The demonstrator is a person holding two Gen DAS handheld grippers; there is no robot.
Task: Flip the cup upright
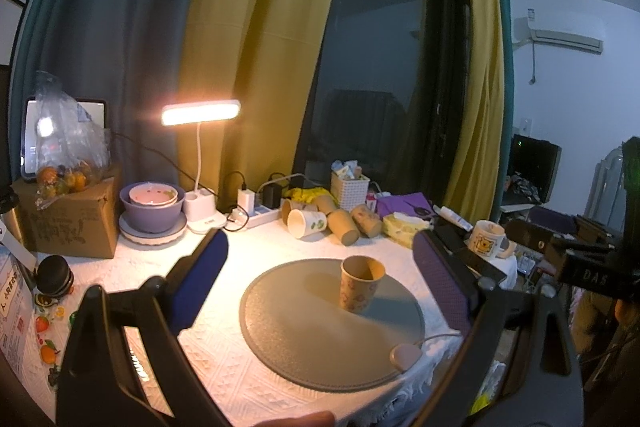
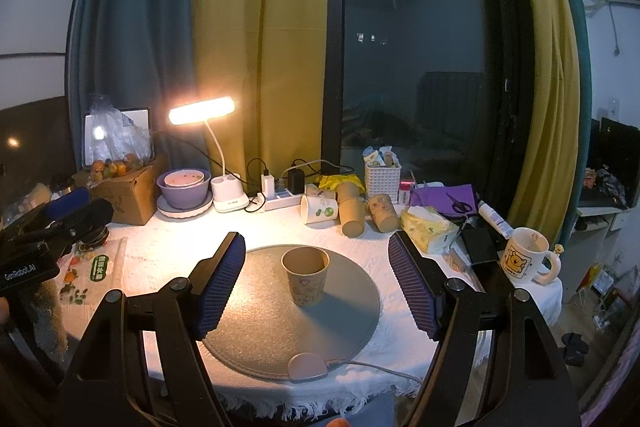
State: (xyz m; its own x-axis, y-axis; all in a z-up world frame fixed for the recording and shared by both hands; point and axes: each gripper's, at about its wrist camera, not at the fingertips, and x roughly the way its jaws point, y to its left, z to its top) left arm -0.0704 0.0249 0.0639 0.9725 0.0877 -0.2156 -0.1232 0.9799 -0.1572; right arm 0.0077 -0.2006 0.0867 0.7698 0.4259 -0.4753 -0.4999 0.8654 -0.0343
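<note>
A brown paper cup (image 1: 361, 283) stands upright, mouth up, on the round grey mat (image 1: 304, 339); it also shows in the right wrist view (image 2: 305, 281) on the mat (image 2: 264, 327). My left gripper (image 1: 320, 267) is open and empty, its blue pads wide apart, the cup ahead between them. My right gripper (image 2: 316, 263) is open and empty, the cup between and just beyond its fingertips, touching neither. The right gripper's body (image 1: 580, 263) shows at the right of the left wrist view, and the left gripper's body (image 2: 52, 223) at the left of the right wrist view.
Several paper cups (image 2: 344, 211) lie on their sides at the table's back. A lit desk lamp (image 2: 202, 111), purple bowls (image 2: 184, 191), a power strip (image 2: 280, 201), a white basket (image 2: 382, 177), a tissue pack (image 2: 428, 229) and a bear mug (image 2: 524, 261) surround the mat. A pink puck (image 2: 307, 367) with a cable lies on the mat's front edge.
</note>
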